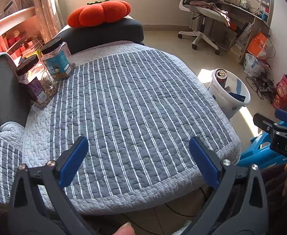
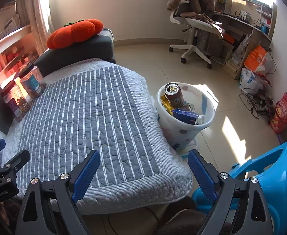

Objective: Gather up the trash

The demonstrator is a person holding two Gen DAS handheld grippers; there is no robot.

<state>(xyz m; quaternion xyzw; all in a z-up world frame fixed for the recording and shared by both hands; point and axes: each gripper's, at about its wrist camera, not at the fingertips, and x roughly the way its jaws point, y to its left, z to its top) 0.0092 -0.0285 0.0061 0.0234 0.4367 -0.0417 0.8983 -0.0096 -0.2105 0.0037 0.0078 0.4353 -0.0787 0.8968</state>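
A white bin stands on the floor beside the quilted seat. Inside it a drink can stands upright beside a blue carton and yellow wrappers. My left gripper hovers open over the near part of the grey striped quilt, nothing between its blue pads. My right gripper is open too, empty, above the quilt's near right corner, short of the bin. Each gripper shows at the edge of the other's view: the right one, the left one.
Two clear jars with black lids stand at the quilt's far left. A red pumpkin cushion lies on a dark cushion behind. A blue plastic stool is near right. An office chair, desk and floor cables lie beyond.
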